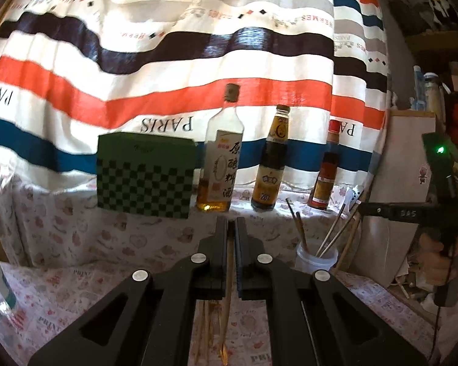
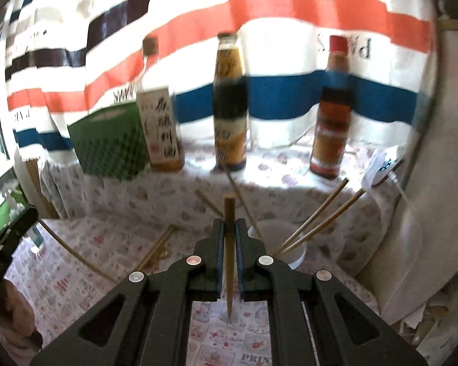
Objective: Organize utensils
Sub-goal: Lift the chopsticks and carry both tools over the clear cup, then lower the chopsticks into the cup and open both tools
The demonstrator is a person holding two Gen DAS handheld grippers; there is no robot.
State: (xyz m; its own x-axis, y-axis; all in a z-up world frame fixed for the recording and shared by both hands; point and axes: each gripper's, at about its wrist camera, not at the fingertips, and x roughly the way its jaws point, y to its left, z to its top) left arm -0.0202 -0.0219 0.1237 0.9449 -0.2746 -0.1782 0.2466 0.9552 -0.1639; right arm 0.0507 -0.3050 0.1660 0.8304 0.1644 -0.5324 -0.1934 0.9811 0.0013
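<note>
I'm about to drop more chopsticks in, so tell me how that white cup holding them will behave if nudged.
The white cup looks like thin, light plastic, so it would probably slide on the printed tablecloth. The chopsticks in it lean far out over one side, so a push could well tip it that way.

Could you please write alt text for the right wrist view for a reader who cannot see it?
The right gripper is shut on a single chopstick above a patterned tablecloth. Just ahead stands a white cup holding more chopsticks. Three sauce bottles and a green checked box line the striped cloth behind.
</note>
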